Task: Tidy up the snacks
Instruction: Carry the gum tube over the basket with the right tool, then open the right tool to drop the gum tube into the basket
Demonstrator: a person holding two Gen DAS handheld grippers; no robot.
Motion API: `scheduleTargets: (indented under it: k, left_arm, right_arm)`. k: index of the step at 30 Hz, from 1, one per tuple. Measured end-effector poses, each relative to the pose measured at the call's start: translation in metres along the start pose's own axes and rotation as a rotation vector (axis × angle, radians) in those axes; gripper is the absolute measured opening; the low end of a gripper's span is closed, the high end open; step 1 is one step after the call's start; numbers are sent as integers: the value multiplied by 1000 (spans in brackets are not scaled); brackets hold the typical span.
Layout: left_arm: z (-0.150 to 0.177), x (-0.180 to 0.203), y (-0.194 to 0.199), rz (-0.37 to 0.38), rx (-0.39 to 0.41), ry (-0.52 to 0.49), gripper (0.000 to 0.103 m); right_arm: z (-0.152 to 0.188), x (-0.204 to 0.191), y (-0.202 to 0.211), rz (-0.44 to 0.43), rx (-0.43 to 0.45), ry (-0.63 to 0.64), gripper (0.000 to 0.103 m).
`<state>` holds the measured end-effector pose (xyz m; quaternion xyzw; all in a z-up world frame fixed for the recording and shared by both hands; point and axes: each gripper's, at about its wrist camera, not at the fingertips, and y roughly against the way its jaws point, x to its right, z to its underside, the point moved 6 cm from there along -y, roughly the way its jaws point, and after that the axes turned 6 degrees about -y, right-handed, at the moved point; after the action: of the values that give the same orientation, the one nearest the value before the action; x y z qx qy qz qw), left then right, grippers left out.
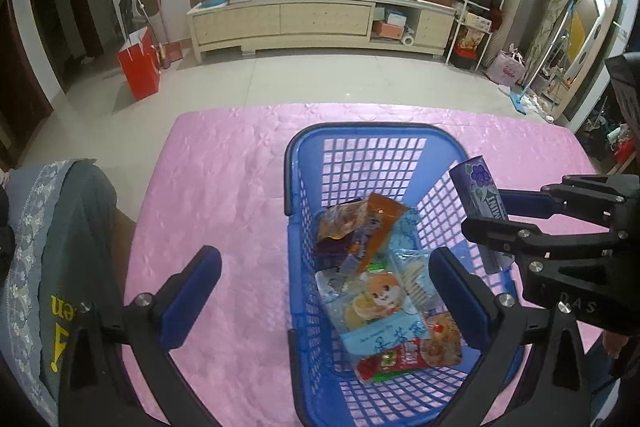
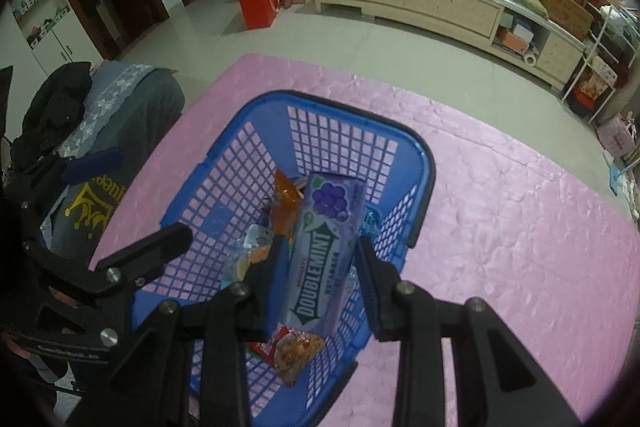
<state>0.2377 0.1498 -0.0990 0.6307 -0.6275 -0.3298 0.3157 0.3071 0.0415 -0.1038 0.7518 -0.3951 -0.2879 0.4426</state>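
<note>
Pink tablecloth (image 2: 500,227) under blue basket (image 2: 424,163). Right gripper (image 2: 320,267) clamped on purple gum pack (image 2: 324,243) above basket; left gripper (image 1: 324,291) spread wide, empty. Next: lower, release among snacks (image 1: 372,291).

Purple gum pack (image 2: 326,247): "DOUBLEMINT" in white caps inside a dark arrow banner, small "WRIGLEY'S" above it, grape graphic at the top end. Line of small characters beside the banner, too fine to read. Right tongs (image 1: 560,267): letters "D A S" on the black body, rest cut off. Blue snack packet (image 1: 380,341) in the basket (image 1: 304,227): handwritten-style characters, not legible. Grey garment (image 2: 132,131) at the surface's edge: yellow crown print with partial lettering, unreadable.
</note>
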Motion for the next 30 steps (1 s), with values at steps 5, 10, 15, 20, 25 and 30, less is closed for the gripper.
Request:
scheduleTargets:
  k: [5, 10, 15, 20, 25, 30]
  left_arm:
    - [1, -4, -16, 7, -20, 11, 103]
    - [1, -9, -26, 11, -37, 21, 103]
    - [0, -11, -26, 12, -35, 33, 103]
    - [3, -11, -22, 12, -27, 22, 103]
    - [5, -6, -12, 7, -1, 15, 103]
    - [11, 10, 23, 37, 74, 26, 103]
  right_arm:
    - [-4, 3, -25, 5, -47, -10, 39]
    - [-8, 6, -38, 13, -71, -19, 39]
    - [-8, 4, -44, 10, -87, -8, 39]
    - [-8, 8, -35, 12, -47, -9, 60]
    - [0, 6, -10, 13, 12, 18, 71]
    - [17, 10, 41, -6, 102, 6, 71]
